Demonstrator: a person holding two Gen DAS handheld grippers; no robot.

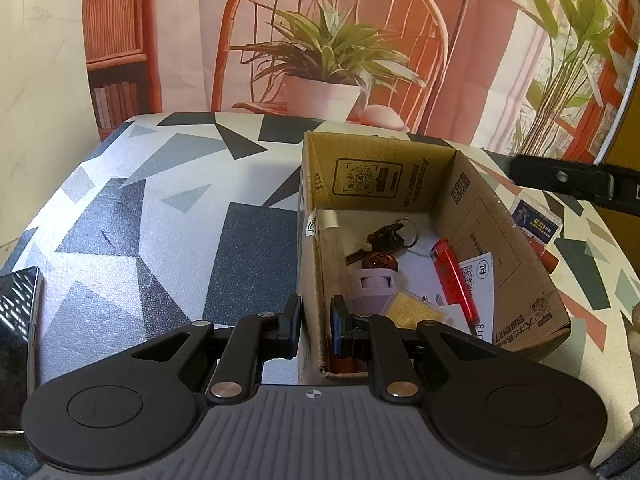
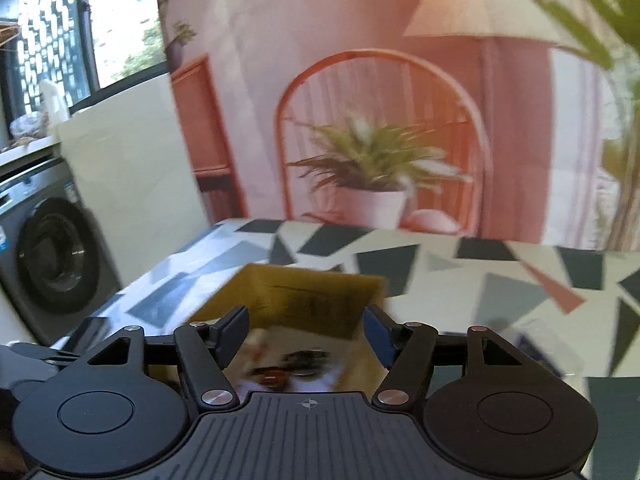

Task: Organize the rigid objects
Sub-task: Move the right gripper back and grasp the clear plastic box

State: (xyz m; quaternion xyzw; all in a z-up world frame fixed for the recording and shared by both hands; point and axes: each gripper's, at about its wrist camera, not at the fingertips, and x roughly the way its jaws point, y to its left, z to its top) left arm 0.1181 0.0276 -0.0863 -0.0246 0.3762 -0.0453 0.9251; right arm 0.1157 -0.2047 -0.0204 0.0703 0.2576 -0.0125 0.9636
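An open cardboard box (image 1: 472, 208) stands on the patterned table (image 1: 160, 200). Inside lie a red lighter (image 1: 454, 280), a key bunch with a brown fob (image 1: 384, 240), a lilac plastic piece (image 1: 372, 284), a gold card case (image 1: 416, 310) and a white card (image 1: 478, 276). My left gripper (image 1: 316, 312) is shut on the box's left wall, one finger outside and one inside. My right gripper (image 2: 306, 328) hovers open above the box (image 2: 312, 296), with nothing between its fingers; that view is blurred. One of its black fingers (image 1: 560, 178) shows beyond the box's right wall.
A clear case with a blue label (image 1: 536, 220) and a red object (image 1: 550, 260) lie on the table right of the box. A dark phone (image 1: 18, 344) rests at the table's left edge. A printed backdrop hangs behind; a washing machine (image 2: 52, 256) stands to the left.
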